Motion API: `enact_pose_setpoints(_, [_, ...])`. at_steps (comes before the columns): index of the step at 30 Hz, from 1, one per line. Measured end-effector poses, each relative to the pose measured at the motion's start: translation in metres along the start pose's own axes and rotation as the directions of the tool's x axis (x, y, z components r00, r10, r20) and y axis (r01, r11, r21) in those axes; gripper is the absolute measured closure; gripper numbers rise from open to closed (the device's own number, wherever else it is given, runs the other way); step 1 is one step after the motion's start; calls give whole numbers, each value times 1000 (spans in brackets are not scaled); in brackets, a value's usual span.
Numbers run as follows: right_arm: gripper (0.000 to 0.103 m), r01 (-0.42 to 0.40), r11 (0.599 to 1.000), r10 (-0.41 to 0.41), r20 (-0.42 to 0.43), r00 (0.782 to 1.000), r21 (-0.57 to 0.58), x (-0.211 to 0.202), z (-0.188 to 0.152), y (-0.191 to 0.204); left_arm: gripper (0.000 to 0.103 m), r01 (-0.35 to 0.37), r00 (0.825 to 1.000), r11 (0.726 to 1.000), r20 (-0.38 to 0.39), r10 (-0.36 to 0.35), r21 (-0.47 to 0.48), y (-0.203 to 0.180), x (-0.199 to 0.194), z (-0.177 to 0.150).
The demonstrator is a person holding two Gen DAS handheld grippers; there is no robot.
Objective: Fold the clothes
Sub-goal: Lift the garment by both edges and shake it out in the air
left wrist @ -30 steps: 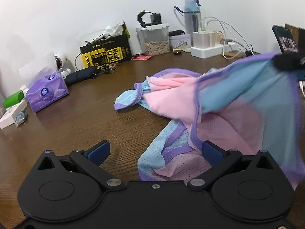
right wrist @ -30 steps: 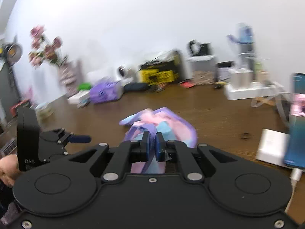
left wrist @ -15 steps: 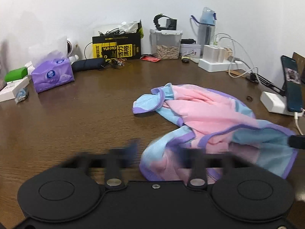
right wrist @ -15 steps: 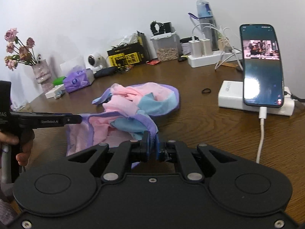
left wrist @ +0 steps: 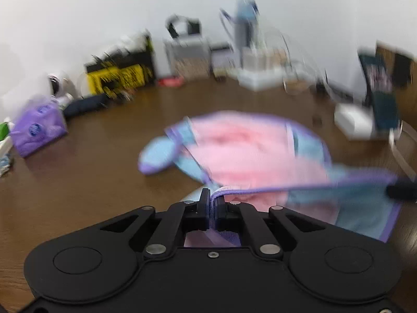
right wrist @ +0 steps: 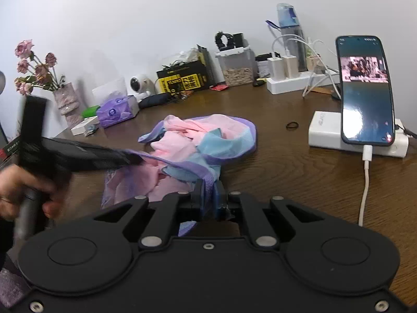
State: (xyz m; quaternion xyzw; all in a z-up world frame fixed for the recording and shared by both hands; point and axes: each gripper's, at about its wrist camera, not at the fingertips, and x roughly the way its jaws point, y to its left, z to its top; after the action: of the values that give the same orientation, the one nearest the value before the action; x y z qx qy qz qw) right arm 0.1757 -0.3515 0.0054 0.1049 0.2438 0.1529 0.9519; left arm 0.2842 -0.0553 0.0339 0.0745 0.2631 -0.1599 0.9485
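While the garment (right wrist: 198, 140) lies bunched left of the phone (right wrist: 365, 91), left gripper (left wrist: 211, 210) and right gripper (right wrist: 208, 198) each pinch its purple hem.

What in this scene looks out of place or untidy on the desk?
The pink, blue and purple garment lies crumpled in a heap on the wooden desk, not flat, while both hand-held grippers pinch its purple hem: left, right. A small black ring lies loose near the phone. Nothing looks spilled or damaged.
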Motion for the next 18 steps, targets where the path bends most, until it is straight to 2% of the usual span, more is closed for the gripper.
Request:
enact_pose_setpoints(2, [94, -2, 999, 4, 54, 999, -38, -3, 15, 10, 100, -41, 996, 999, 82, 40, 8, 6, -19, 15])
enact_pose_setpoints(5, [95, 11, 992, 13, 192, 981, -122, -19, 47, 33, 100, -109, 975, 994, 198, 105, 12, 18, -55, 51])
enact_pose_setpoints(8, [95, 50, 974, 26, 329, 944, -222, -44, 78, 59, 100, -128, 943, 992, 311, 119, 11, 24, -94, 82])
enact_pose_setpoints(9, [95, 54, 968, 40, 366, 930, -243, -53, 85, 66, 100, -124, 923, 992, 369, 110, 13, 22, -116, 90])
enact_pose_setpoints(11, [95, 47, 958, 73, 399, 914, -283, -66, 93, 78, 100, -132, 903, 991, 415, 109, 27, 24, -142, 94])
enact_pose_setpoints(13, [94, 25, 947, 102, 372, 923, -321, -71, 91, 87, 100, -134, 911, 991, 396, 115, 20, 29, -155, 84])
enact_pose_setpoints(14, [93, -4, 940, 120, 321, 940, -341, -67, 84, 91, 99, -122, 926, 992, 363, 107, 18, 34, -156, 71])
enact_pose_setpoints(15, [87, -34, 933, 138, 268, 953, -359, -63, 77, 95, 99, -115, 942, 993, 319, 106, 8, 38, -153, 53])
enact_pose_setpoints(16, [72, -64, 925, 155, 217, 964, -375, -57, 69, 99, 99, -112, 950, 994, 294, 109, -4, 42, -150, 44])
enact_pose_setpoints(17, [65, -104, 920, 173, 153, 973, -378, -46, 56, 104, 99, -105, 961, 994, 253, 109, -31, 49, -144, 30])
enact_pose_setpoints(18, [48, -143, 914, 190, 90, 978, -379, -35, 43, 110, 100, -94, 970, 994, 220, 105, -60, 55, -140, 20])
